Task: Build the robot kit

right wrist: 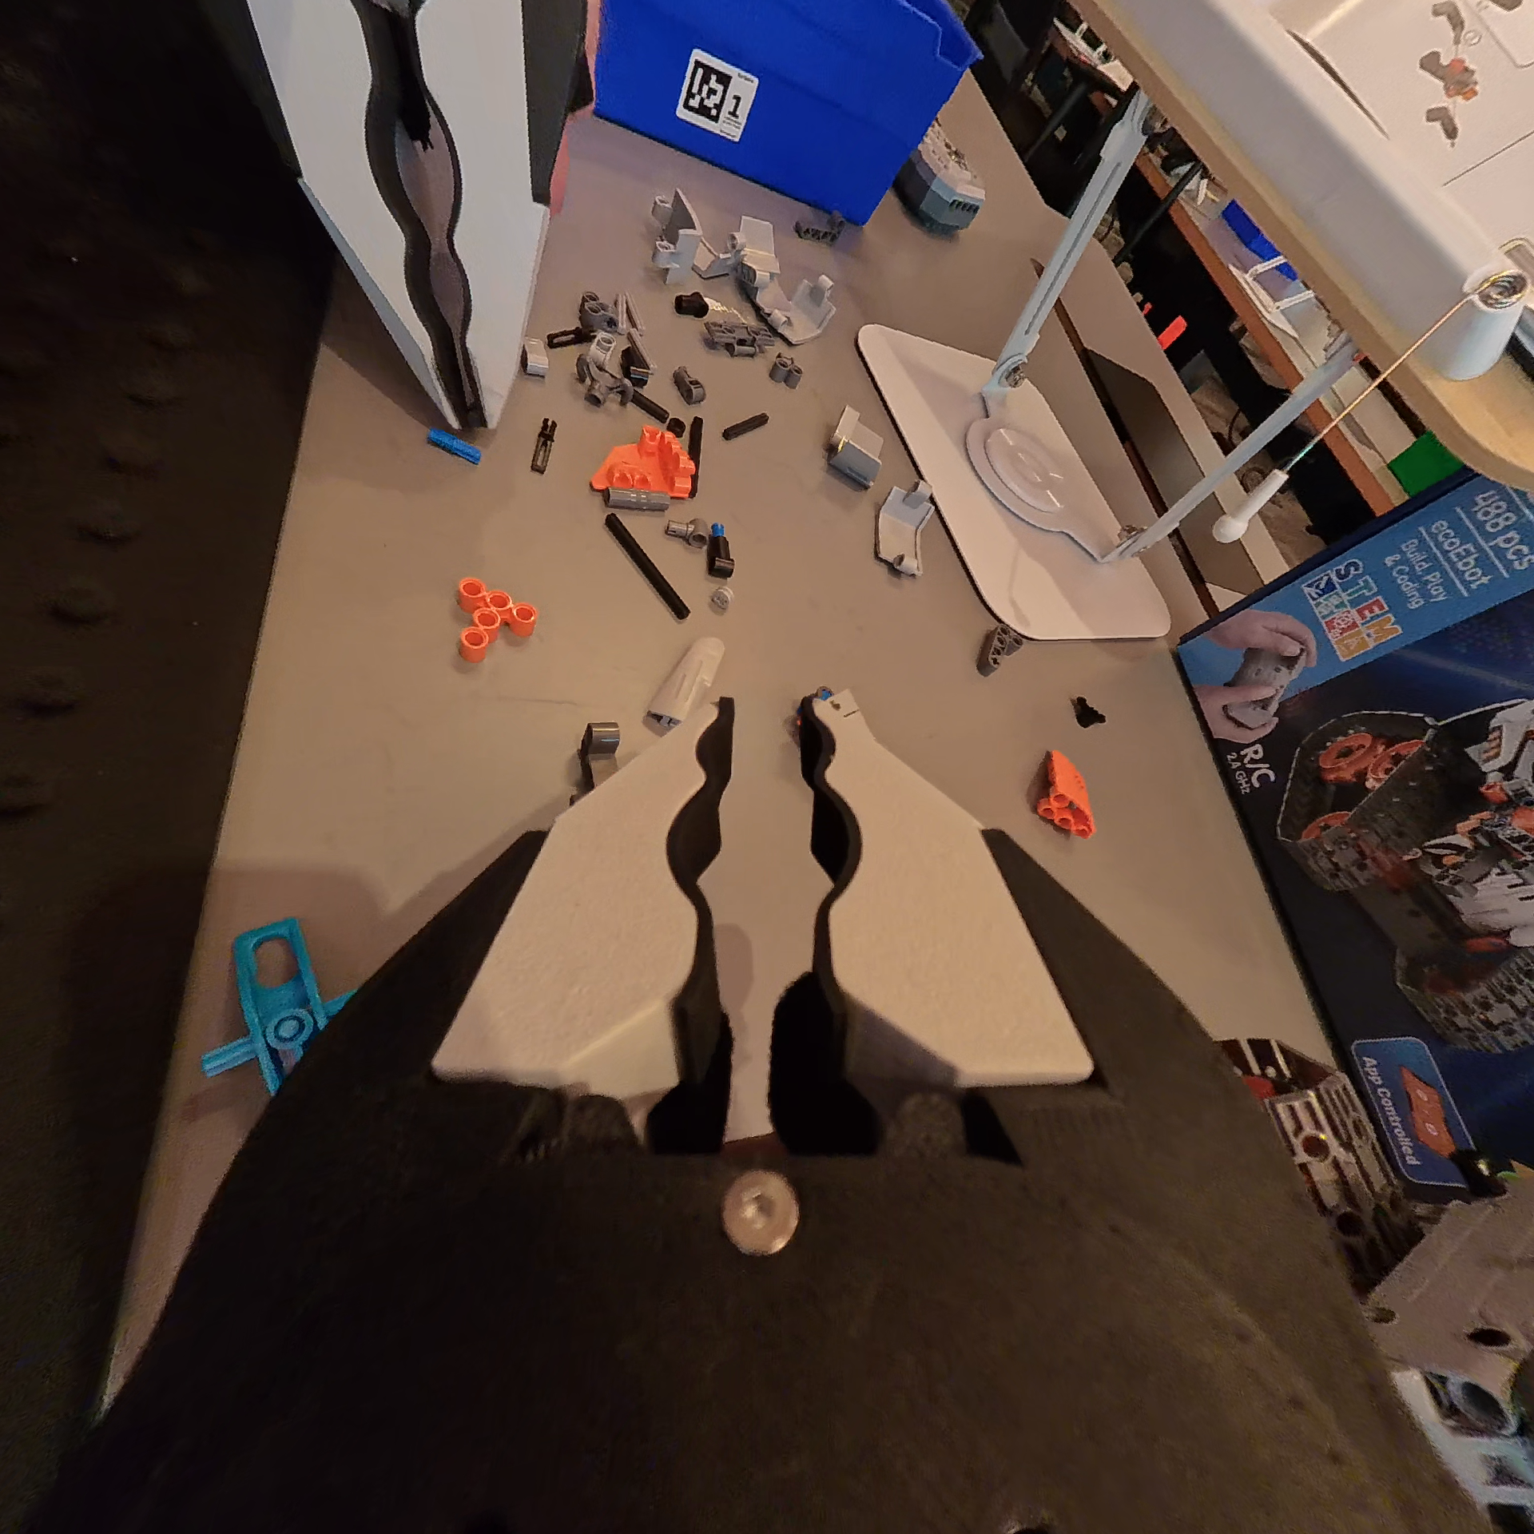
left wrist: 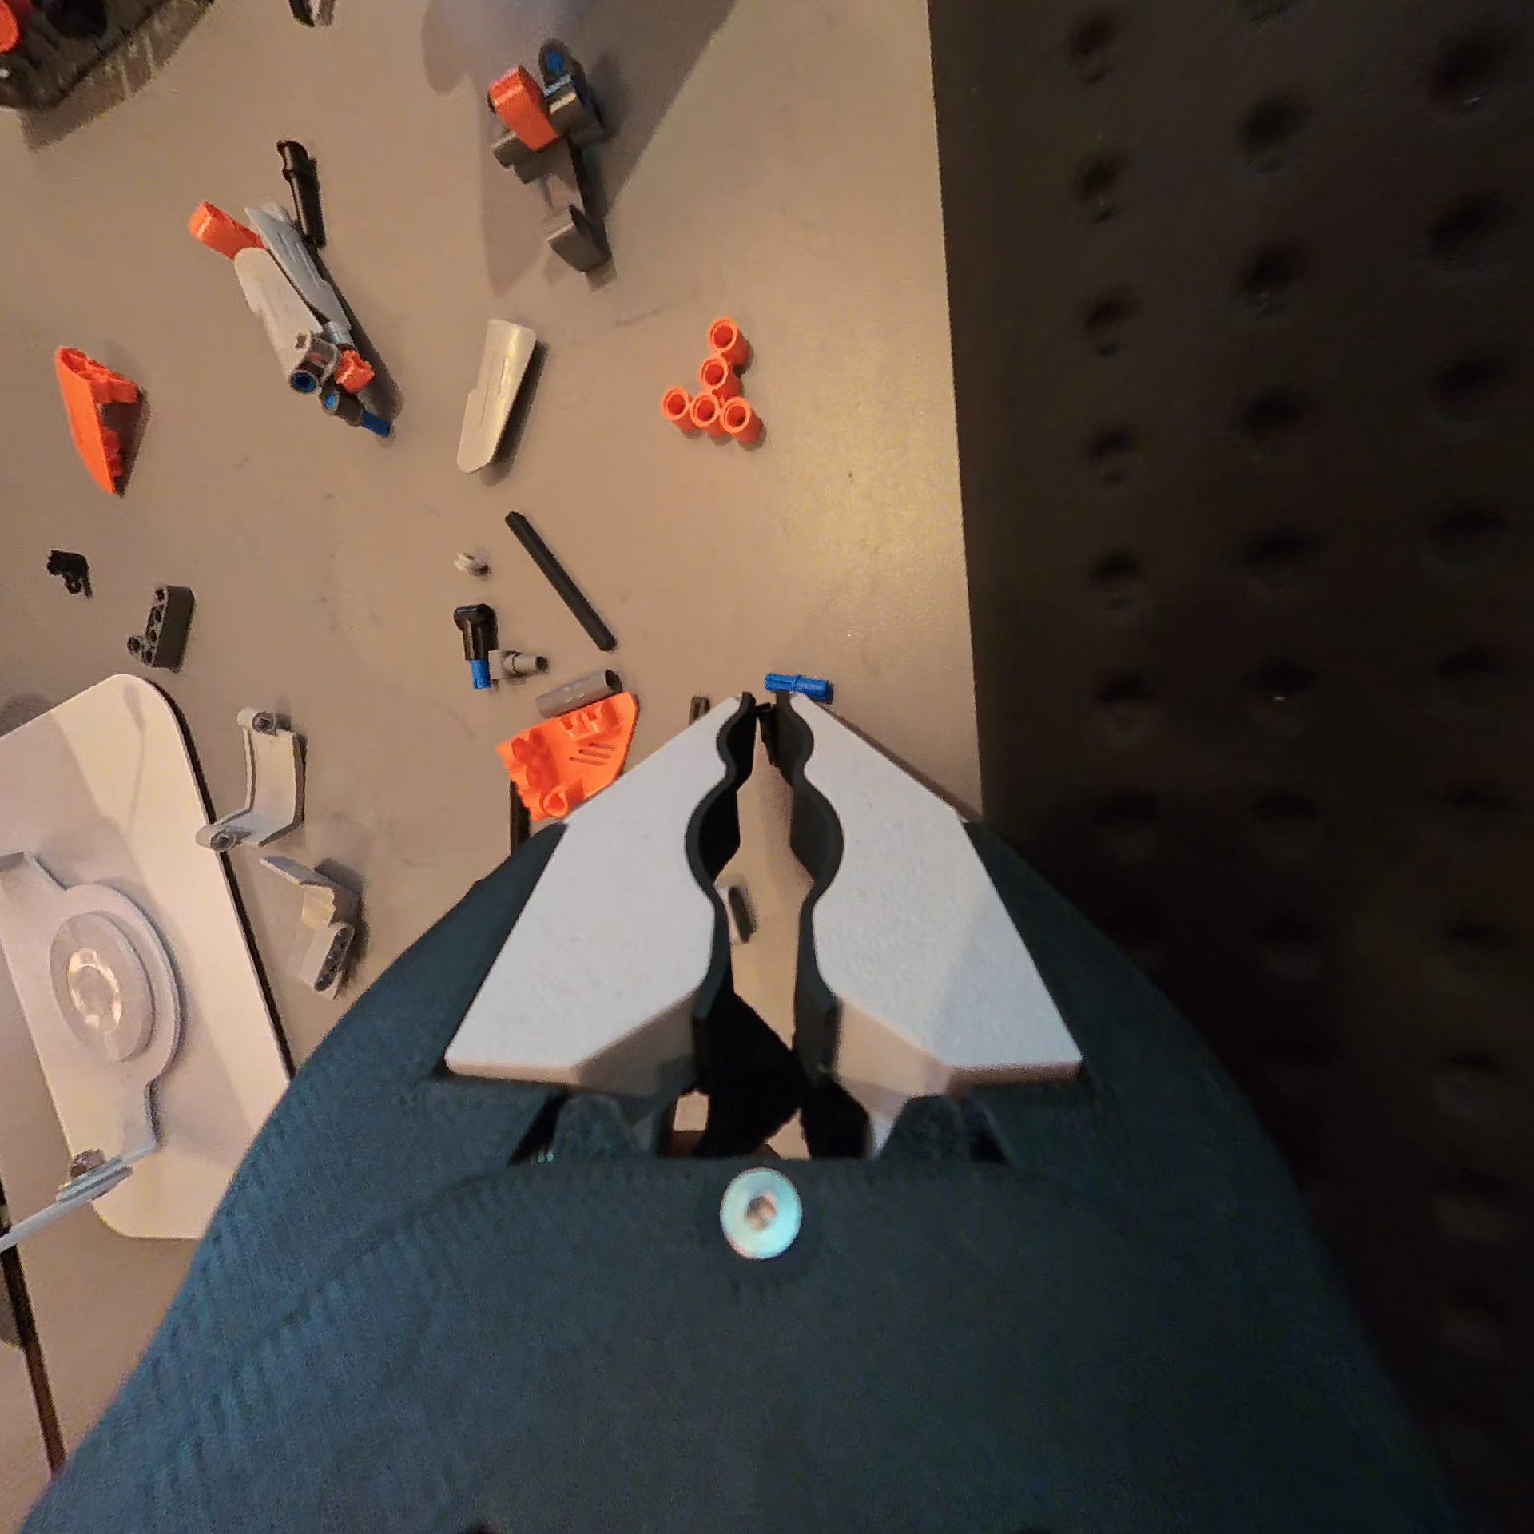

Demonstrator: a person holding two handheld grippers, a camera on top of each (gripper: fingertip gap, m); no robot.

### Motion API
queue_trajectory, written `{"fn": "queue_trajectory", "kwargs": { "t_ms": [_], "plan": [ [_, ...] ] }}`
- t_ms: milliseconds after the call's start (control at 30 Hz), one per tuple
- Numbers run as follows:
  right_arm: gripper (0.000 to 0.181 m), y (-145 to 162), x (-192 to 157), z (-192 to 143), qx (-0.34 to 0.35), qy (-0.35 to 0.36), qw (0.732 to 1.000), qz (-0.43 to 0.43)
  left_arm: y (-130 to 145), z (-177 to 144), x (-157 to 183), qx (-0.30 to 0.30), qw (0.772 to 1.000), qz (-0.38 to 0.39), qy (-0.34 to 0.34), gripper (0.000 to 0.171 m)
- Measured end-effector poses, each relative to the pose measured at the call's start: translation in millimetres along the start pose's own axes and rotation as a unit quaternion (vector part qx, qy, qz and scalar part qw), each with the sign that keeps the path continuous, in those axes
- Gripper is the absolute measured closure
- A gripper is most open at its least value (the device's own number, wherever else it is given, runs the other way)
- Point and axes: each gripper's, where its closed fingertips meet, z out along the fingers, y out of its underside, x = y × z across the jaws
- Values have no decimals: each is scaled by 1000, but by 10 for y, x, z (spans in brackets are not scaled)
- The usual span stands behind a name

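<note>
Left gripper (left wrist: 765, 705) with tips nearly together, nothing visibly held, blue pin (left wrist: 797, 684) just beyond them on the grey table (left wrist: 872, 415), orange wedge piece (left wrist: 573, 751) beside (partly hidden), right gripper (right wrist: 768, 705) slightly parted and empty above the table, white curved panel (right wrist: 689, 676) near, orange connector cluster (right wrist: 491, 617) well apart.

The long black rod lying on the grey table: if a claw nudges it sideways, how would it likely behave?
The long black rod looks thin, straight and round, so it would probably roll if pushed across its length. It appears to be rigid plastic, likely light. Its slim profile, flat on the table, may make pinching it fiddly.
</note>
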Motion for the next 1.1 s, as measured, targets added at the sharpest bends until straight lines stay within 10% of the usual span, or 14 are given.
{"fn": "queue_trajectory", "kwargs": {
  "t_ms": [1100],
  "plan": [
    [165,347,140,-95,-80,-11,993,89,-303,-74,-658,77,992,-43,-93,148]
  ]
}}
